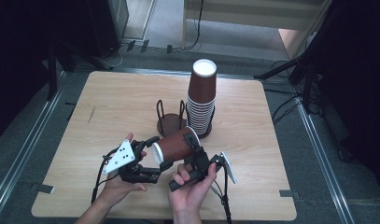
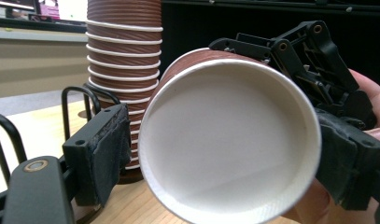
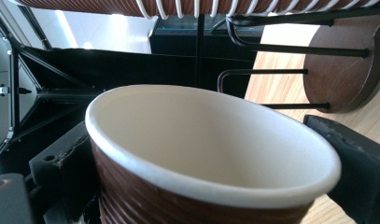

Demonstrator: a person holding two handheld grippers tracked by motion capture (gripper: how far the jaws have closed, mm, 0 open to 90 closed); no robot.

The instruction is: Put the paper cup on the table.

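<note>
A brown ribbed paper cup (image 1: 176, 145) lies sideways in the air over the table's front middle. My right gripper (image 1: 195, 147) is shut on it near the white mouth rim. In the right gripper view its pads (image 3: 61, 161) sit against both sides of the cup (image 3: 211, 140). My left gripper (image 1: 158, 152) stands open around the cup's white base end. In the left gripper view a thin gap shows between its left pad (image 2: 106, 154) and the cup (image 2: 229, 140), and its other jaw is hidden.
A tall stack of upturned brown cups (image 1: 202, 95) stands in a wire holder behind the held cup. An empty wire holder (image 1: 171, 119) on a round brown base sits just left of it. The wooden table (image 1: 113, 107) ends close to the hands at the front.
</note>
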